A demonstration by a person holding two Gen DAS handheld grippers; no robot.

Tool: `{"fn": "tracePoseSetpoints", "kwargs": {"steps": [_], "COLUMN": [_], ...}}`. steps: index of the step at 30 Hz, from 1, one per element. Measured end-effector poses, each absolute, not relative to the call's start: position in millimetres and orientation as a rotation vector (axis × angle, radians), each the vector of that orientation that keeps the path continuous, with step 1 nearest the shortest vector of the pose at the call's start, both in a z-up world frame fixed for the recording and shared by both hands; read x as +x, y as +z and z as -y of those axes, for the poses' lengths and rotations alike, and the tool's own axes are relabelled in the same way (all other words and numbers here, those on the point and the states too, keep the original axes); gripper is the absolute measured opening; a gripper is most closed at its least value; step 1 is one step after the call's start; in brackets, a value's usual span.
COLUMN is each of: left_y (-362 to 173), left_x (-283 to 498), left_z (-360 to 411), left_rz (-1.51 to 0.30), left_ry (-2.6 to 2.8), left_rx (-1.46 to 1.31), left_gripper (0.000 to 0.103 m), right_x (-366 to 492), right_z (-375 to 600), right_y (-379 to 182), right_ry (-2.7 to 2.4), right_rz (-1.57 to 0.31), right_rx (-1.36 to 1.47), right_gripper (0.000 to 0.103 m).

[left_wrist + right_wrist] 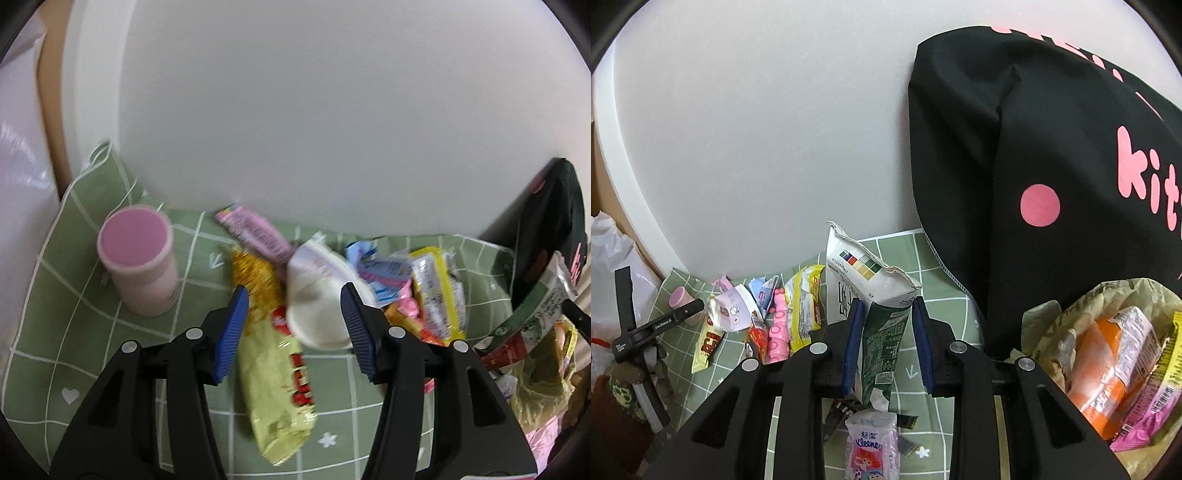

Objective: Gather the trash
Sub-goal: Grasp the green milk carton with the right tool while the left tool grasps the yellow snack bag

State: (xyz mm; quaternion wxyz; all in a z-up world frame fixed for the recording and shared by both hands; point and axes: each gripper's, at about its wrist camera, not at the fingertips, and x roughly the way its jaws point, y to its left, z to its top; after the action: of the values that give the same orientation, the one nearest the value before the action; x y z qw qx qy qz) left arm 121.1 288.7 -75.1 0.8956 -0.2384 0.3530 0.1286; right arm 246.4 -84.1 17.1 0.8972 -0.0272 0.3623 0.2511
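Green-and-white, the crumpled snack bag stands nearly upright between the right gripper fingers, long axis running 6 to 12 o'clock, torn white top flaring toward 11; the pads look pressed on it, clamping it above the checked green cloth. Its lower end is hidden behind a Kleenex pack at 6 o'clock. The left gripper hangs spread wide over a white paper cup and yellow wrapper, both blurred.
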Motion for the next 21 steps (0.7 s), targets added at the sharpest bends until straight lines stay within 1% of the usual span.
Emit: {"fn": "tracePoseSetpoints", "kwargs": {"steps": [3,7,11,12,14,16,21], "left_y": [-90,-100,-100,-102,-106,-106,-109], "left_x": [119,127,150,153,158,159,150], "left_z": [-293,-310,-313,-314,-311,-302,-270], "left_rz": [-0.801,-0.854,-0.908,-0.92,-0.953,-0.955,-0.983], "left_ry": [0.29,0.272,0.239,0.236,0.234,0.221,0.102], "left_rx": [-0.486,-0.595,-0.542,-0.538,-0.526,-0.5,-0.49], "left_gripper": [0.05,0.05,0.049,0.047,0.031,0.028,0.03], "right_x": [244,243,239,238,238,238,240], "right_z": [85,81,77,77,77,78,81], "right_y": [14,11,11,11,11,11,11], "right_ry": [0.524,0.534,0.552,0.554,0.558,0.557,0.555], "right_rz": [-0.76,-0.774,-0.775,-0.775,-0.777,-0.779,-0.782], "right_rx": [-0.064,-0.088,-0.103,-0.106,-0.108,-0.106,-0.093], "right_gripper": [0.026,0.026,0.026,0.026,0.026,0.026,0.026]}}
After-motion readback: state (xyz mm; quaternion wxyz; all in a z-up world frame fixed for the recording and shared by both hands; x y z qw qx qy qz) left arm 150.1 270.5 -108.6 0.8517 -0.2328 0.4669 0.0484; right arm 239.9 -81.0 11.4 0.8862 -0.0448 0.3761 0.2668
